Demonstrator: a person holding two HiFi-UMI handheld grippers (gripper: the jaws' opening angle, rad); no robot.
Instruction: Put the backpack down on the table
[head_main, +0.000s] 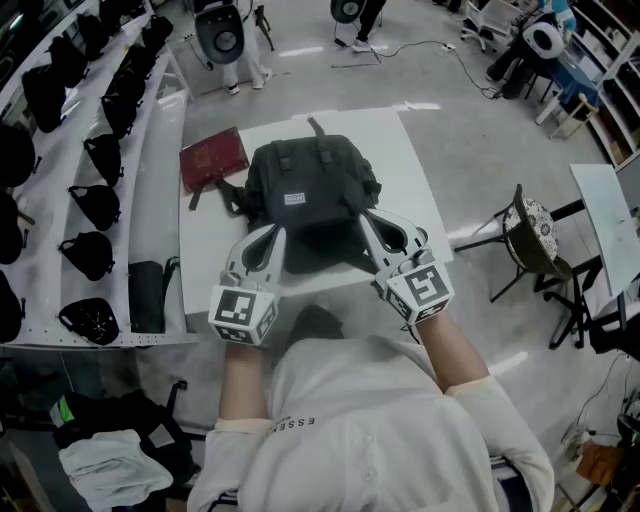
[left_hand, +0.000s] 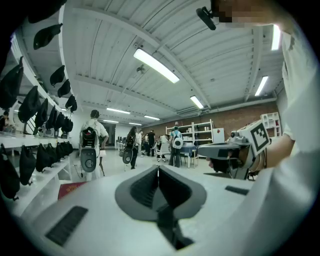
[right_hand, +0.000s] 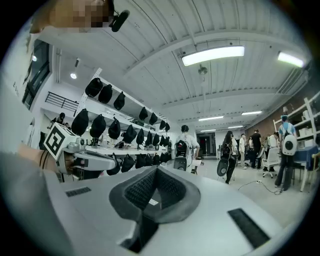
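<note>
In the head view a black backpack (head_main: 305, 185) lies front-up on the white table (head_main: 410, 170), its top handle at the far side. My left gripper (head_main: 275, 233) and right gripper (head_main: 366, 217) hover over its near edge, one at each corner. Both point level and are shut. In the left gripper view the left gripper's (left_hand: 158, 172) pads meet with nothing visible between them. The right gripper's (right_hand: 156, 174) pads look the same in its own view. Neither gripper view shows the backpack; the gripper bodies hide what is below.
A red book (head_main: 212, 157) lies on the table's far left corner. Shelves with several black bags (head_main: 95, 200) run along the left. A stool (head_main: 530, 235) stands to the right. Several people (left_hand: 93, 135) stand farther back in the room.
</note>
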